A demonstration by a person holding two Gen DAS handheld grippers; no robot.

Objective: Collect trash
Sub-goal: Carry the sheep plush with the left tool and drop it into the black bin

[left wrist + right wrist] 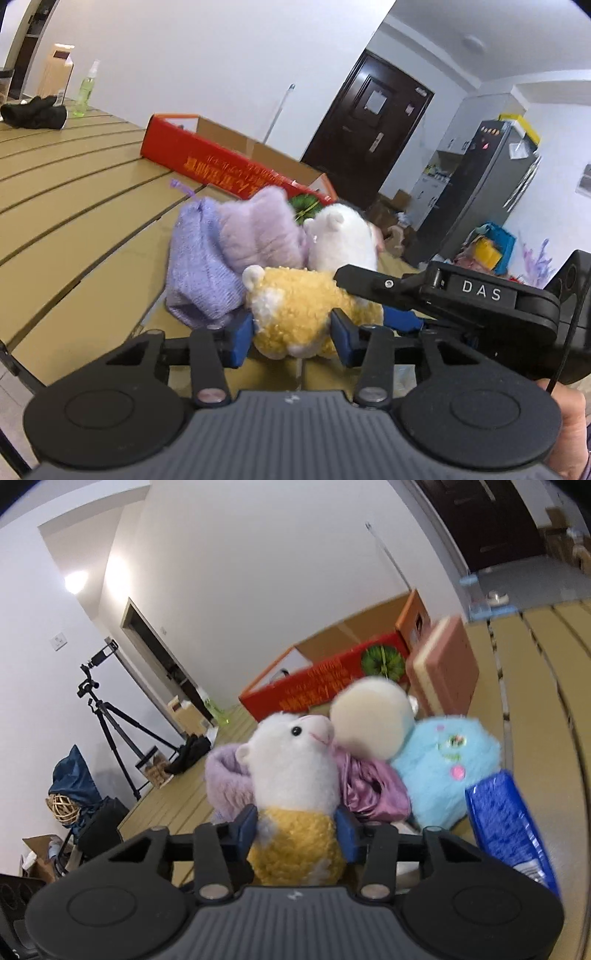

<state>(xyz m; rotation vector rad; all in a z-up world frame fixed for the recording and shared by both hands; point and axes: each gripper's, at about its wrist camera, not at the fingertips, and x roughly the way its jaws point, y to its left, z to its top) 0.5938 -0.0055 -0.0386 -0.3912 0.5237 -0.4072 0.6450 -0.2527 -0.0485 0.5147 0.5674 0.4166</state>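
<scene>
A yellow plush toy (pixel 295 314) lies at the front of a pile on the slatted table (pixel 74 192). My left gripper (pixel 291 339) is shut on it, blue pads pressed into both sides. My right gripper (pixel 364 295) reaches in from the right, its fingers around the toy's right end. In the right wrist view, my right gripper (pixel 295 825) presses its pads into the yellow plush (pixel 295 849). A white plush (pixel 291 760) rises just behind it. Whether white and yellow are one toy I cannot tell. Lilac fluffy cloth (pixel 258 229) and purple knit (pixel 199 269) lie alongside.
An open red cardboard box (pixel 207 158) stands behind the pile. A blue fluffy toy (pixel 447 768), a cream ball (pixel 369 716), a blue packet (pixel 506 830) and a pink block (pixel 443 664) lie to the right. A spray bottle (pixel 86 92) and black cloth (pixel 35 112) sit far left.
</scene>
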